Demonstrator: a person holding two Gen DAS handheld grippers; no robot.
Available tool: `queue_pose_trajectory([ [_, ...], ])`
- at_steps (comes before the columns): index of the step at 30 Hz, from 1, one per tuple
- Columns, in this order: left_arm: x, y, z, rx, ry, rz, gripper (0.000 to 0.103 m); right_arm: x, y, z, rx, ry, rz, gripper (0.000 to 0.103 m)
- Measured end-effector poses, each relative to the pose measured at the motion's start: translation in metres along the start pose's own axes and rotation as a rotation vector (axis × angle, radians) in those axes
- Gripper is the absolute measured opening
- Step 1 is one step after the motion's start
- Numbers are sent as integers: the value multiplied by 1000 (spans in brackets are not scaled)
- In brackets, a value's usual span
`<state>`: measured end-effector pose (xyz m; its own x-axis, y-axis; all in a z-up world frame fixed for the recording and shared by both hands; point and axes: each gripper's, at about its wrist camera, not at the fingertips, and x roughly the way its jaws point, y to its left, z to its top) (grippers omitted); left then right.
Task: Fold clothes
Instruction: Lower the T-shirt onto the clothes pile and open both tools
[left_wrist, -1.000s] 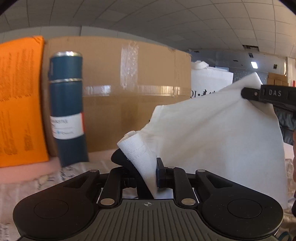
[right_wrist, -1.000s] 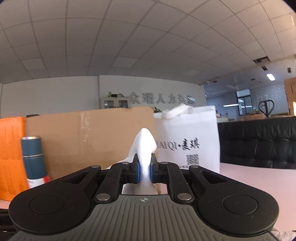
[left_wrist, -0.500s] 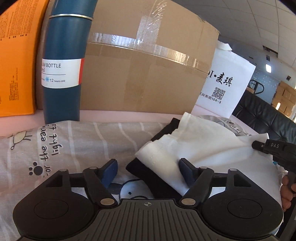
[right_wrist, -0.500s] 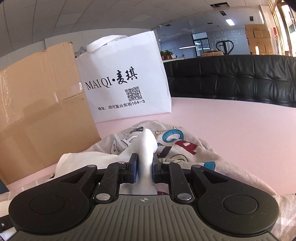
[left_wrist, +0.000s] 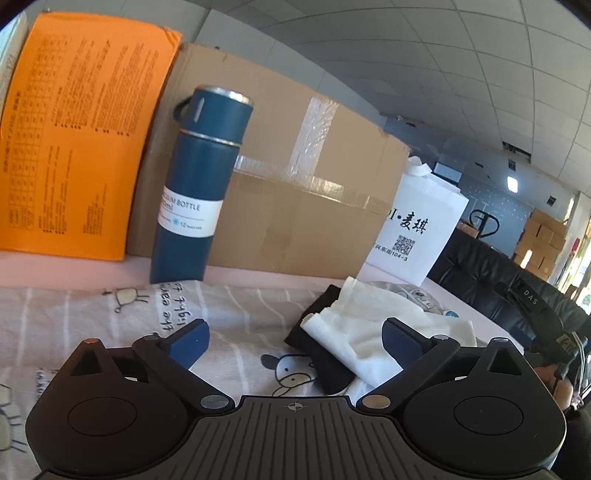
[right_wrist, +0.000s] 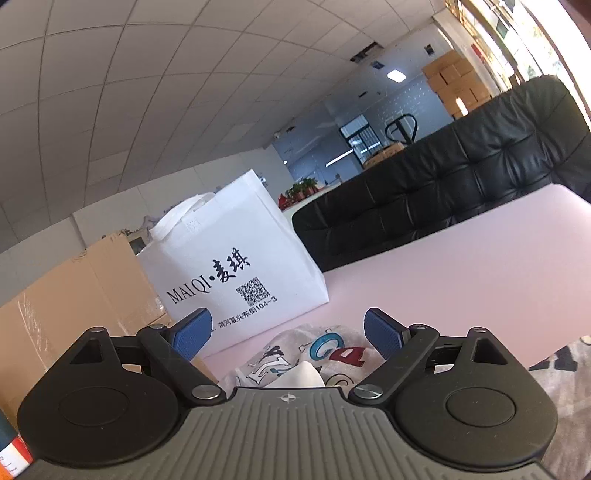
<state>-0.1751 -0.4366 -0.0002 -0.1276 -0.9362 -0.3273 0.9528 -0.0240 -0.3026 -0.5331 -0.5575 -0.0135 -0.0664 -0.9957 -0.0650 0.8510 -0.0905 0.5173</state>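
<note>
White garment beyond open jaws

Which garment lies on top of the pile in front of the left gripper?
The white garment: it lies over the black one, which rests on the cartoon-print cloth.

The orange box is cut off at the left edge, and its small print is too tiny to read. The blue bottle hides part of the brown box. The white cloth covers most of the black cloth. In the right view, the gripper's body hides most of the white cloth.
</note>
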Motion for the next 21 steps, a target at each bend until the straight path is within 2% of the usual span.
queue_pose_trajectory([
  [2,-16,1,3,42,-26,-1,103,-18,10,3,-19,-34,2,93],
  [4,-31,2,6,77,-53,0,103,-40,24,7,-25,-43,44,97],
  [7,-52,2,9,112,-100,-2,103,-81,50,13,-36,-18,85,98],
  [10,-70,3,7,148,-143,0,103,-126,77,14,-37,57,123,98],
  [14,-92,4,2,214,-182,53,103,-178,107,-2,-93,208,222,98],
  [17,-105,7,0,256,-209,127,103,-205,123,-24,-163,231,213,100],
  [21,-98,11,-3,227,-245,179,103,-207,132,-53,-192,232,113,100],
])
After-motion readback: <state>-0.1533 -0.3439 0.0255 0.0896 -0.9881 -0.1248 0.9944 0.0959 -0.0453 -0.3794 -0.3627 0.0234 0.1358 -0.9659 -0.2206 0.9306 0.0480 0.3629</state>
